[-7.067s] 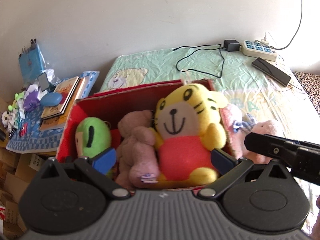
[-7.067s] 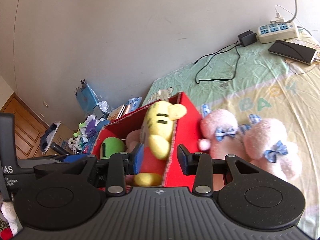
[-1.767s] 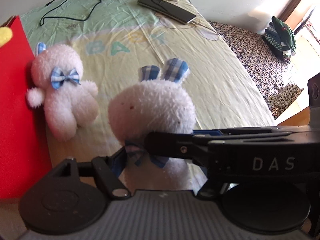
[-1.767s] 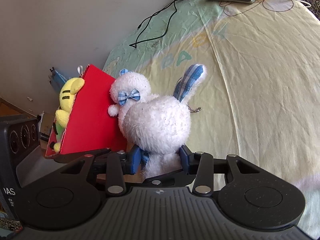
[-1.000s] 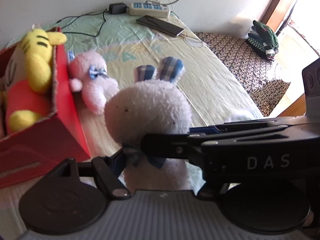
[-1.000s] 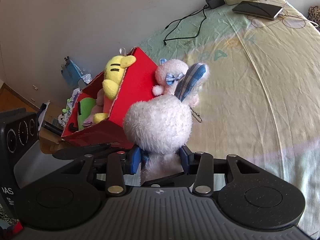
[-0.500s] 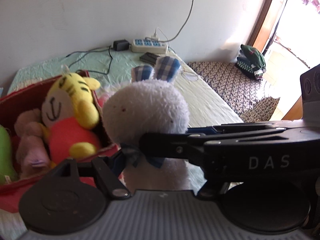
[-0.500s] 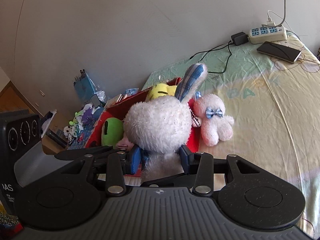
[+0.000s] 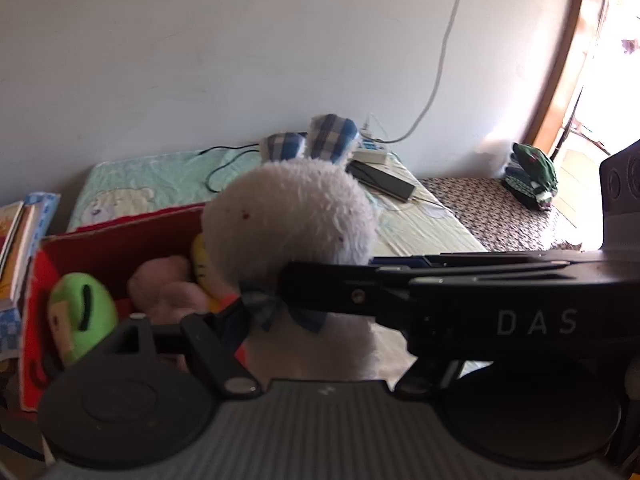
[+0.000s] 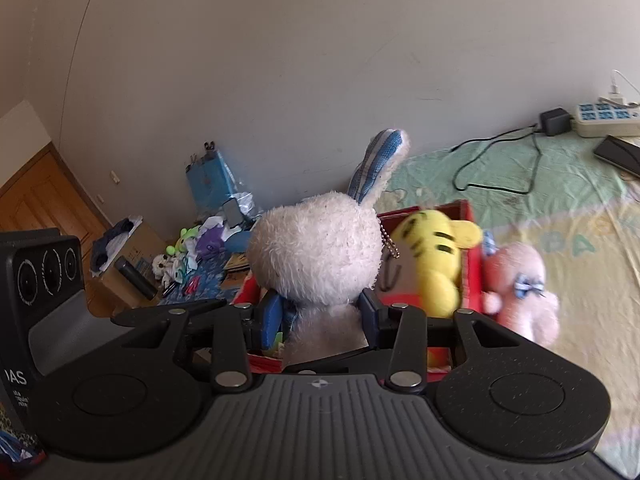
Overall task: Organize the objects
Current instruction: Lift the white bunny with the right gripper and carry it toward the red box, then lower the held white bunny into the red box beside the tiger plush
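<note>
Rabbit: while we hold the white plush rabbit above the red box, both jaws clamp its neck;
Right gripper: closed on it;
Left gripper: likewise;
Box: on the bed

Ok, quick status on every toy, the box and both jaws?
White bunny: held up at the box, both grippers' jaws shut on it.
Red box: open, holding toys.
Yellow tiger: inside box.
Green plush: inside box.
Pink bunny: on bed, against the box.

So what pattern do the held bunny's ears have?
Blue-and-white check on the ears; clearest in the left wrist view.
</note>
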Demonstrator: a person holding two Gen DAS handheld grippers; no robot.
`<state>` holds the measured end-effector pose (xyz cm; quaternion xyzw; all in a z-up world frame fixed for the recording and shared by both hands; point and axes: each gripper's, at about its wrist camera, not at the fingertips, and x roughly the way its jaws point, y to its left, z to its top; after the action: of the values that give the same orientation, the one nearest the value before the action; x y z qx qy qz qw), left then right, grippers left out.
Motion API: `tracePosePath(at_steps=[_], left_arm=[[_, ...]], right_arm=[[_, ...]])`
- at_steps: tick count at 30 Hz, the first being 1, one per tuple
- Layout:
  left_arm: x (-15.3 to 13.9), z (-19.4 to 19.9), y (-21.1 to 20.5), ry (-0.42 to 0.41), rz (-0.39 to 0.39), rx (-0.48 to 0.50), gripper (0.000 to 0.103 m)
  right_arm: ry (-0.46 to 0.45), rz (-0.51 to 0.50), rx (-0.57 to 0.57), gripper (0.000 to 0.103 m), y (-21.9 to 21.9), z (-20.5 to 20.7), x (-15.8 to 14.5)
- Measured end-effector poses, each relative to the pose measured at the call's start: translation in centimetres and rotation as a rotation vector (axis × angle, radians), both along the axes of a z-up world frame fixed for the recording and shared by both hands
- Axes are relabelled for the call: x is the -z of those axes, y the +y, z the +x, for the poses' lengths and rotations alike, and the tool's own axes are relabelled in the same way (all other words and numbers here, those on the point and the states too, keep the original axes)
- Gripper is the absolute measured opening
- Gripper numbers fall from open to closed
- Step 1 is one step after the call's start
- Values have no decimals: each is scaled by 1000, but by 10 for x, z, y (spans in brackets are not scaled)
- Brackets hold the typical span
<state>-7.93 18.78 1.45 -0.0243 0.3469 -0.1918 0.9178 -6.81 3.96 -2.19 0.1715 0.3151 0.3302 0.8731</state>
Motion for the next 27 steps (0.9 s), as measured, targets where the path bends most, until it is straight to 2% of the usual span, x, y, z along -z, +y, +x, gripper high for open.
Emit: tracePosePath(at_steps=[11,22,27], left_arm=[[26,22,69,55,-45,-125,76],[64,43,94,152,-41,-178,75],[72,46,99,168,-19,-197,75]], right_arm=[[41,-37,-76,43,66,28,15],[122,-115,-66,42,103,48,39],[166,-153,-69,42,113,56,51]])
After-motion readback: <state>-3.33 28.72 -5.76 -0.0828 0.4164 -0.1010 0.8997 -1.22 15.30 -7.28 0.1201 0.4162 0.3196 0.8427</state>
